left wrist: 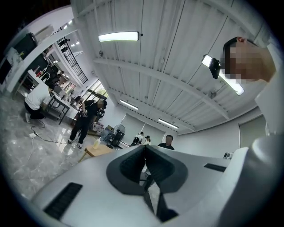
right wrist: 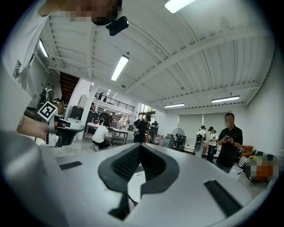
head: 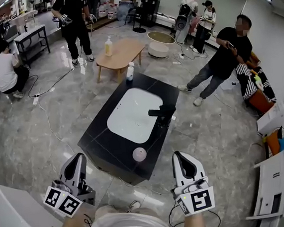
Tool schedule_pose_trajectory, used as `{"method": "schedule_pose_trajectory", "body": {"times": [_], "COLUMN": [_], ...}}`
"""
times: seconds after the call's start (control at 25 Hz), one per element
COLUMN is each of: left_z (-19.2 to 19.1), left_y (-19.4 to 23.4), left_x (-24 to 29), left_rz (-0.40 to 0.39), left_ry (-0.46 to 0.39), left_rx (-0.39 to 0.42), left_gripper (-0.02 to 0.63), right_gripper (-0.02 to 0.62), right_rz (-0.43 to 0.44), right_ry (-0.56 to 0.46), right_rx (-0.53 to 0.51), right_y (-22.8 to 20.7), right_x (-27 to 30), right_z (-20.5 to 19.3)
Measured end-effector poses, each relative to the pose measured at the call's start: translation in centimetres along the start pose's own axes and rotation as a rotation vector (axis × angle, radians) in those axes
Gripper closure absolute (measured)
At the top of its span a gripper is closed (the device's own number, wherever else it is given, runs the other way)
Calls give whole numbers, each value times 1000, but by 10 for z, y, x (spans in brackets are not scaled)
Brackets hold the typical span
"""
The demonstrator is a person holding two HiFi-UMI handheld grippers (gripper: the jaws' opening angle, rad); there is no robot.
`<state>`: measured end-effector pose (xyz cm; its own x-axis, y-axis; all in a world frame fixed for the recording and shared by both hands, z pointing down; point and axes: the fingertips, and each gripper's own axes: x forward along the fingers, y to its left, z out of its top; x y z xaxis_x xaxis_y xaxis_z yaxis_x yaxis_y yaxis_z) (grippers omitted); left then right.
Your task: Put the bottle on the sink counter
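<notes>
The black sink counter [head: 102, 141] with a white basin [head: 132, 115] and a black tap [head: 162, 112] stands in front of me. A white bottle with a blue label [head: 129, 71] stands at the counter's far corner. A yellow bottle [head: 108, 46] stands on the low wooden table [head: 123, 52] beyond; it also shows in the left gripper view as the yellow bottle [left wrist: 96, 142]. My left gripper [head: 79, 158] [left wrist: 144, 147] and right gripper [head: 179, 156] [right wrist: 140, 145] hover short of the counter's near end. Both are shut and hold nothing.
A pale ball [head: 139, 154] lies on the counter's near end. Several people stand or crouch around the room, one man [head: 222, 60] close to the counter's right. Cables [head: 47, 112] run over the floor at the left. White furniture [head: 276, 187] stands at the right.
</notes>
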<state>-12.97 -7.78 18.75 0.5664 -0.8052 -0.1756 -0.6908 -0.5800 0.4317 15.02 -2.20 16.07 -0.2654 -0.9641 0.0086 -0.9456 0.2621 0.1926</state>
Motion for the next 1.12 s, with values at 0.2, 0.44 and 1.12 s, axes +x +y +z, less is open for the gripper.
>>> {"method": "schedule_pose_trajectory", "body": {"times": [0.2, 0.44, 1.12], "left_z": [11, 14, 11], "left_y": [-1, 0, 15], "left_x": [6, 4, 3], "left_rz": [-8, 2, 14], "left_ry": [-14, -15, 16], "left_rx": [17, 11, -11], "left_gripper": [591, 591, 591], "right_gripper": [584, 584, 584], "right_rz": [-41, -52, -41], "right_ry": [-27, -46, -19], "right_rx": [12, 18, 37], "right_y": [-10, -15, -4], "right_x": [-10, -15, -6], "right_z": [13, 25, 20]}}
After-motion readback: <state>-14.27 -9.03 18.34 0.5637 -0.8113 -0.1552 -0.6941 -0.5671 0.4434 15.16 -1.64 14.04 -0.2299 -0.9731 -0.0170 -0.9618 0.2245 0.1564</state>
